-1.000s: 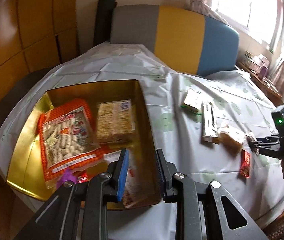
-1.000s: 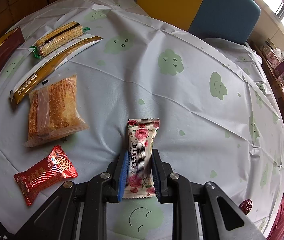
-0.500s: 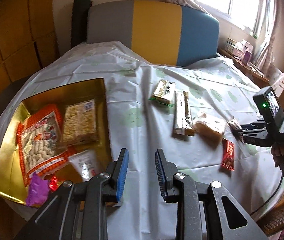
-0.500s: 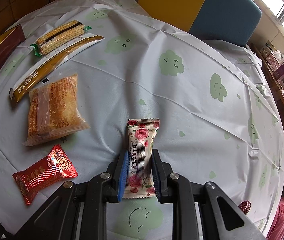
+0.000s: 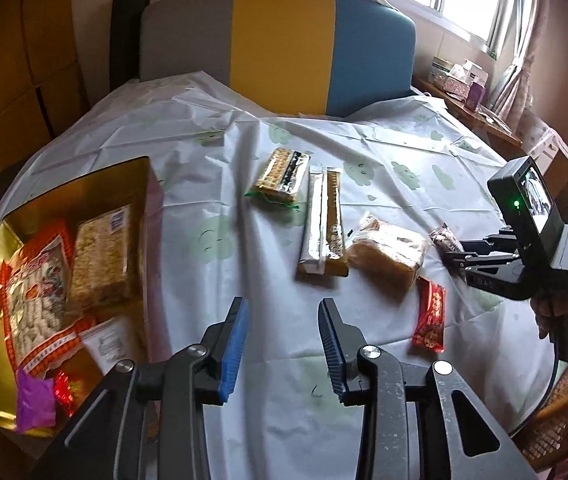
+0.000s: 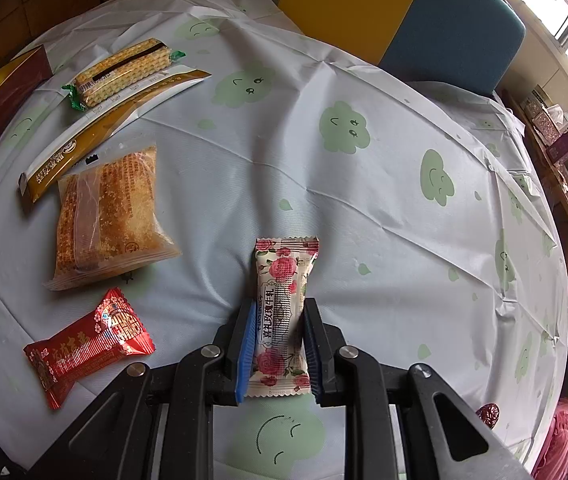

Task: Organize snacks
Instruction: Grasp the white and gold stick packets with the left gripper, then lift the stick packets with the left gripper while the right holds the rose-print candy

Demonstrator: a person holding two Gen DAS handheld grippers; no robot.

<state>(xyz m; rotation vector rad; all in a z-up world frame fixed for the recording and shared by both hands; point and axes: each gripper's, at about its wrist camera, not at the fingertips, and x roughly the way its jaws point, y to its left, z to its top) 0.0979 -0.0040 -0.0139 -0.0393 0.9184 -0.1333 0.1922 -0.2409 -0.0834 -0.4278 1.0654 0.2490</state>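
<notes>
Rose-print candy wrapper (image 6: 282, 312): a vertical line of dark Chinese characters down its middle, with a thin line of small Latin capitals beside it, too fine to make out.

Dark red box wall (image 6: 2, 114) at the worktop's left edge: gold Chinese characters, the first reading 金.

Red foil packet (image 6: 88, 338) near the worktop's front-left edge: gold Chinese characters, not legible with certainty.

Long gold-and-white stick pack (image 6: 104, 128): a round logo and a row of white characters near its lower end, too small to read.

Clear pastry bag (image 6: 108, 216): a small round printed mark at its lower right corner, unreadable.

Orange bag (image 5: 40, 296) inside the gold box: print blurred.
</notes>
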